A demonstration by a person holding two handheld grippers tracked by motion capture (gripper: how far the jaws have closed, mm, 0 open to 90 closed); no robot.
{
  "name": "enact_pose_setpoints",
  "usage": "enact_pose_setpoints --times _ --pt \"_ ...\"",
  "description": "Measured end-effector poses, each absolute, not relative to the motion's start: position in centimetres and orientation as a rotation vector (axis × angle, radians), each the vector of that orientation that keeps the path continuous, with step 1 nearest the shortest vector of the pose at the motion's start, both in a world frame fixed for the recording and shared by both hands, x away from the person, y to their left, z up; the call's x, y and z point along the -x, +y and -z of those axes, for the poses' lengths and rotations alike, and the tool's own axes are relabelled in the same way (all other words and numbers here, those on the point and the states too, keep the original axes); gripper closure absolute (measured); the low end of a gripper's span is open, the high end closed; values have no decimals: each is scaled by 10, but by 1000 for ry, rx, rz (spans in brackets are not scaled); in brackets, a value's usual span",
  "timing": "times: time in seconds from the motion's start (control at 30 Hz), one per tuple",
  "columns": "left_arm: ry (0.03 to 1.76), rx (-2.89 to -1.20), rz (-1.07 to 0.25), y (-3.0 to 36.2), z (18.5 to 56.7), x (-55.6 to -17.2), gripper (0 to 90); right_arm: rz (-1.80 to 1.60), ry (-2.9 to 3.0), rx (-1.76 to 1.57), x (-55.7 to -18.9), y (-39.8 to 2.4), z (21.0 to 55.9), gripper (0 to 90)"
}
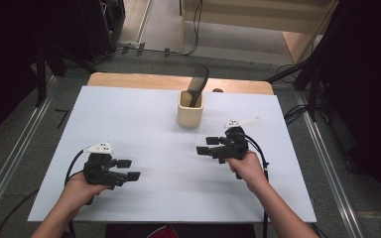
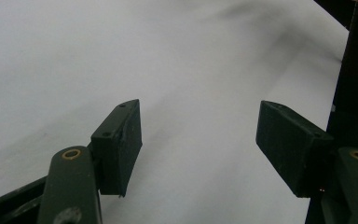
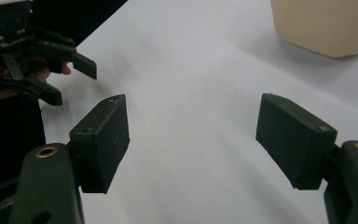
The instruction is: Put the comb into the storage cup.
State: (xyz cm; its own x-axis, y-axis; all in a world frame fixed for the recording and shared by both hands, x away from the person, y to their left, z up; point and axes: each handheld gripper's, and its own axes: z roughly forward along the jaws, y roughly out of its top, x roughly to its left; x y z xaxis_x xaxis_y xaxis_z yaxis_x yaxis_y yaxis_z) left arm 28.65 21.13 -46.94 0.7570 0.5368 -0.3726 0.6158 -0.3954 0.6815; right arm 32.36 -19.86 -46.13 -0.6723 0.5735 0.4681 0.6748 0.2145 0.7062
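Beyond the right tool (image 1: 204, 145), cream holder (image 1: 189, 115) with black comb (image 1: 197, 83), both tools spread apart, nothing gripped

White table (image 1: 129, 124) top, bare board showing along its far edge. Grey carpeted floor (image 1: 20, 144) around it, with a metal rail (image 1: 11, 163) running down the left side and another rail (image 1: 330, 163) down the right. Black cables (image 1: 196, 29) snake across the floor beyond the table, more cables (image 1: 293, 113) coiled at the right. Dark stand legs (image 1: 297, 69) at far right, dark equipment (image 1: 104, 25) at far left. Pale wooden furniture (image 1: 258, 20) stands at the back, on a lighter strip of floor.
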Motion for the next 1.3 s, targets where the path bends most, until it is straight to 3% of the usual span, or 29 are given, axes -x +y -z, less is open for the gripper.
enact_pose_setpoints --times 1.3 --pt "855 -2098 99 214 469 -285 324 1374 -2411 1302 -263 -250 475 238"
